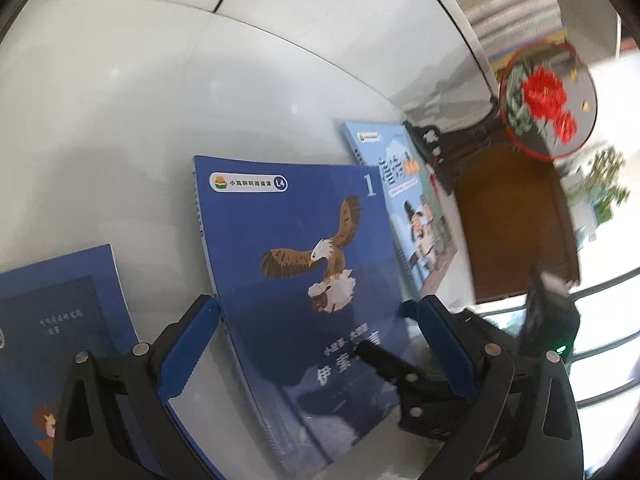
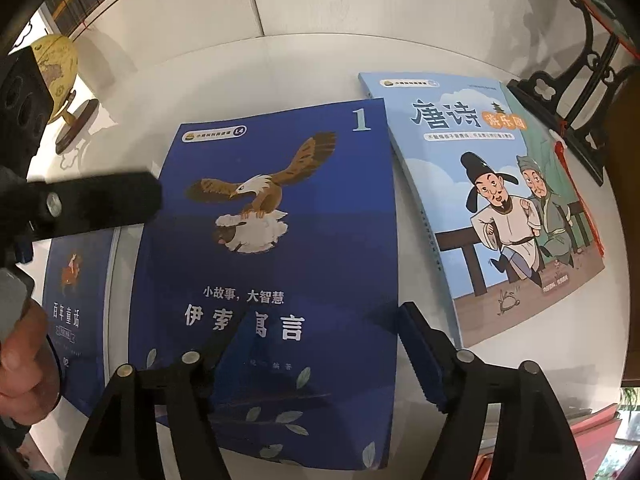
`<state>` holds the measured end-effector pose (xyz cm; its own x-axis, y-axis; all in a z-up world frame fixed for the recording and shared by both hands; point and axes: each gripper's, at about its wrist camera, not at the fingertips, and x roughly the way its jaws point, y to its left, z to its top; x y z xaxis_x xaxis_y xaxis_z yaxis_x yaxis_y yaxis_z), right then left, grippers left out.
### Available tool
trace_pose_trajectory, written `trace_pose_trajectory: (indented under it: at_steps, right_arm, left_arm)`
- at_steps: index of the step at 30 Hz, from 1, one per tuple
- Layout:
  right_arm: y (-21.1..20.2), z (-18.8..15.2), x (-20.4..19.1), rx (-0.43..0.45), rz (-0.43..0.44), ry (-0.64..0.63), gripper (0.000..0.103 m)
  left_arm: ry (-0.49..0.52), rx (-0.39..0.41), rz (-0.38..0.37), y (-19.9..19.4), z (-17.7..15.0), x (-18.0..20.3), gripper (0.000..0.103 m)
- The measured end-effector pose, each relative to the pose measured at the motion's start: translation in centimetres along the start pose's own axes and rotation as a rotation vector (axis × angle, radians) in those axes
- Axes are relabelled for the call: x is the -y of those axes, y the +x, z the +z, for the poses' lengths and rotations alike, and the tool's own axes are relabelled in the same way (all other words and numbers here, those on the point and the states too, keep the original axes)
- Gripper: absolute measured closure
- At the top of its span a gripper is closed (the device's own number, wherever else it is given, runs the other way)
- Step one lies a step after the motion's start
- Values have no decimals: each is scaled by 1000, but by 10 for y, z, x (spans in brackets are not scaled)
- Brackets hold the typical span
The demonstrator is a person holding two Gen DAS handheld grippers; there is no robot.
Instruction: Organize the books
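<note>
Right gripper [image 2: 316, 344] spread wide over the eagle book [image 2: 272, 272], probably for squaring it mid-table [image 2: 320, 56] between its neighbours. Left gripper [image 1: 316, 344] spread too, pinching nothing.

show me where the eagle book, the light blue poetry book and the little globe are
eagle book [image 2: 280, 264]: right wrist view, middle of its dark blue cover.
light blue poetry book [image 2: 452, 208]: right wrist view, cover left of the two figures.
globe [image 2: 54, 60]: right wrist view, its yellowish ball.
</note>
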<state>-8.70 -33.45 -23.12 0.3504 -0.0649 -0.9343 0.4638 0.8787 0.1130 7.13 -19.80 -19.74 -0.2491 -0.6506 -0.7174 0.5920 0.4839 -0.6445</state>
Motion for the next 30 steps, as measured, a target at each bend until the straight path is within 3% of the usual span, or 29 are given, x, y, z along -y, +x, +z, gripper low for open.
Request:
trace_pose_trajectory:
  at_steps: [3,9,11,13,15,20,22,26,30]
  right_arm:
    - [0,1,0,0,-2,3,30]
    - [1,4,-2,5,-13,17,30]
    - [0,2,0,10,-2,21,33]
    - [-3,1,4,14,25,24,44]
    - [-5,-1,5,14,36,21,48]
    - [-7,-4,-3,18,-1,-29,56]
    - [-9,-7,-5,33,-20,-40,64]
    - [-25,-16,-4,92,15,-38,67]
    - [-32,-14,-10,97,10,-49,67]
  left_arm:
    - [-6,-5,-21,2,2,0,5]
    - [74,-12,69,11,-3,11,5]
    - [82,-14,83,11,-4,10,4]
    - [100,-3,116,11,-5,10,4]
    - [104,-1,119,9,-3,8,4]
    - [104,-2,136,8,0,7,4]
    - [102,3,139,8,1,6,4]
    - [100,6,144,7,2,5,4]
    - [107,7,154,8,2,7,3]
